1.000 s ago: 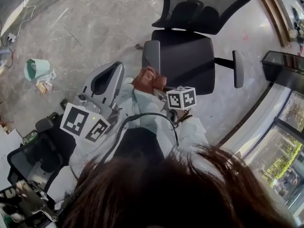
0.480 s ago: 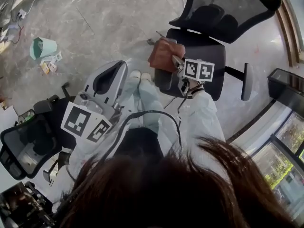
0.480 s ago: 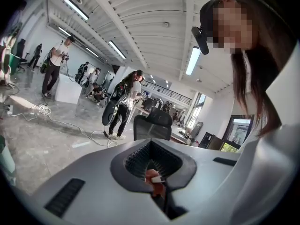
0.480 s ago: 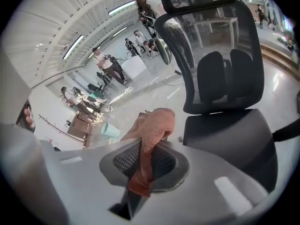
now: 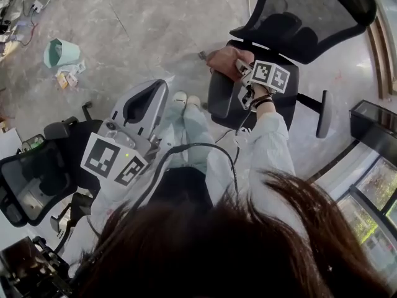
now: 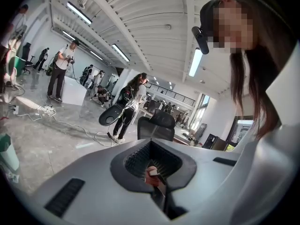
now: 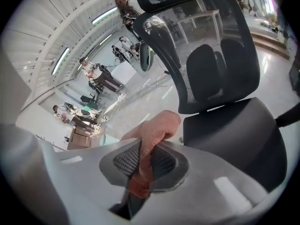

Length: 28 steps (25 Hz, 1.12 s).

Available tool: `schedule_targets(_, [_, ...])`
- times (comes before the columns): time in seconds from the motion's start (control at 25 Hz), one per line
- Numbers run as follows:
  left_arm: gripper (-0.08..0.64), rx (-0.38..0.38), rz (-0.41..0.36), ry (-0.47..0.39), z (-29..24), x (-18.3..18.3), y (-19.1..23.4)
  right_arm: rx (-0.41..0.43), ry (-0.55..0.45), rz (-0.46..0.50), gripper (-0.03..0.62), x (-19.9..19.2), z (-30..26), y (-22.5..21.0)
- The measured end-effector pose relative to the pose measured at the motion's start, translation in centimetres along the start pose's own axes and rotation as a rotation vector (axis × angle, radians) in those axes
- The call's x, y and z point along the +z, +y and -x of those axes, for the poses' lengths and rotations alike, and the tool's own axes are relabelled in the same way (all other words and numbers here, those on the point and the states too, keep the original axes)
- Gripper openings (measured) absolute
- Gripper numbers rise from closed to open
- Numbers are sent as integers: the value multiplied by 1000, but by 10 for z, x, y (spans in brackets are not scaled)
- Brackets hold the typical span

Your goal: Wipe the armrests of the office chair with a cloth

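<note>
The right gripper [image 5: 240, 68] is in the upper middle of the head view. Its own view shows what the head view cannot: the jaws of the right gripper [image 7: 145, 162] are pressed tight on a reddish-brown soft cloth [image 7: 157, 125], which sticks up out of them in a fold.

In the head view the reddish-brown soft cloth [image 5: 222, 61] is at the front corner of the black office chair with a mesh back [image 5: 298, 17], just above the dark grey armrest [image 5: 218, 101]. It is too hard to see if they touch. The other armrest [image 5: 323, 113] is at the right of the frame, well apart from the cloth.

The left gripper [image 5: 141, 104] is at the middle left, away from the chair. Its own view shows its jaws [image 6: 152, 161] apart. A tiny red-and-white bit shows in the gap, too small to make out. That view also shows people [image 6: 61, 69] standing far off at the upper left, which the head view does not.

A small teal bin [image 5: 59, 51] sits on the grey floor [image 5: 142, 30] at the upper left.
</note>
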<state>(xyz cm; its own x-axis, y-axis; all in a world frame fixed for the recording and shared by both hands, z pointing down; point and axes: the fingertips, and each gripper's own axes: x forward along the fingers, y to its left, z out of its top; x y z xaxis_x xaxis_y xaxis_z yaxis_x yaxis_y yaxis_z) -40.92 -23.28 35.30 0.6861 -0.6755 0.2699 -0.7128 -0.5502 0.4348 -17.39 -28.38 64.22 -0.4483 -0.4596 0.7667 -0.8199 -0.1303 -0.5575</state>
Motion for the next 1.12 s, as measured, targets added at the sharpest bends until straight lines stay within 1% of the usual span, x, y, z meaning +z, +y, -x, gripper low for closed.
schedule_targets(0.16, [3,-47,-11,-22,-6,7,-16,62,48,10,34,-50,22,10])
schedule_targets(0.32, [3,-104,-29,-33,-11,16,-33,127,79,-51,34,-102,51,15])
schedule_targets(0.44, [3,-135,-38,-24,-12,18,-43,163,118,-64,34,-139,69,21])
schedule_targets(0.56, [3,-161,-42,-14,-20,18,-54,182,148,-59,34,-163,84,24])
schedule_targets(0.68, [3,-183,-48,-12,-23,18,-64,190,158,-58,34,-177,92,27])
schedule_targets(0.8, [3,-189,-47,-12,-23,17,-65,187,173,-51,35,-180,94,27])
schedule_targets(0.88, [3,-178,-43,-13,-22,16,-61,175,175,-19,34,-171,89,26])
schedule_targets(1.0, [3,-145,-41,-16,-12,12,-54,129,144,50,34,-147,81,20])
schedule_targets(1.12, [3,-94,-35,-16,3,6,-43,85,112,100,34,-112,64,16])
